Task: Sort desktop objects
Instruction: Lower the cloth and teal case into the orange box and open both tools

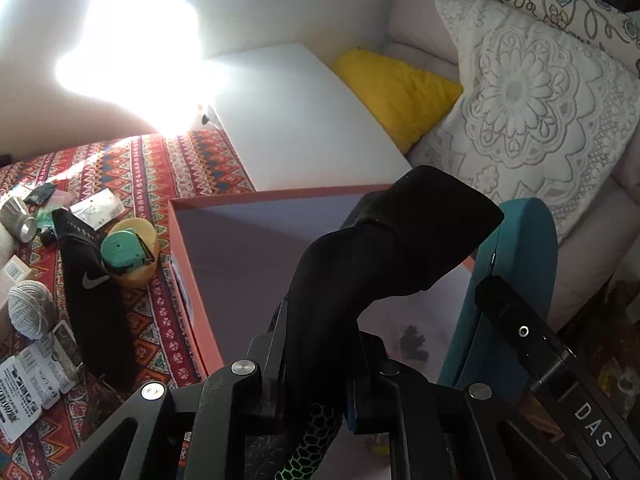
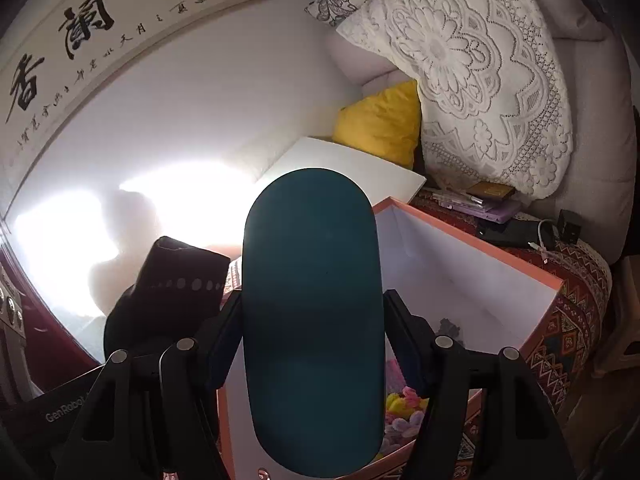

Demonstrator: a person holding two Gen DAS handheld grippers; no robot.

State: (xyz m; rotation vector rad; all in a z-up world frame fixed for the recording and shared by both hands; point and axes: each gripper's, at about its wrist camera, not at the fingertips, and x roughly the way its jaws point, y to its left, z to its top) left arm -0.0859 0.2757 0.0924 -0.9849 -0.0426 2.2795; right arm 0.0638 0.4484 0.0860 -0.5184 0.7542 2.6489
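A black sock (image 1: 384,240) was held in the left hand-held gripper (image 1: 316,392), pinched low down so that its free end bent over limply at the centre of the left wrist view, above the open orange box (image 1: 192,280). It was judged to be soft, light and floppy, best taken near the middle so that less of it would dangle and catch on the box rim. A teal oval case (image 2: 312,320) was clamped by its long sides between the jaws of the right hand-held gripper (image 2: 312,344), filling the centre of the right wrist view over the same box (image 2: 472,240). It was judged rigid and smooth-skinned, hence liable to slip unless squeezed squarely across its width. Small pastel items (image 2: 404,412) could be seen on the box floor at the lower right. At the left of the left wrist view, a second black sock (image 1: 96,300), a green tape measure (image 1: 124,252) and a ball of twine (image 1: 30,308) lay on the patterned worktop (image 1: 160,168).
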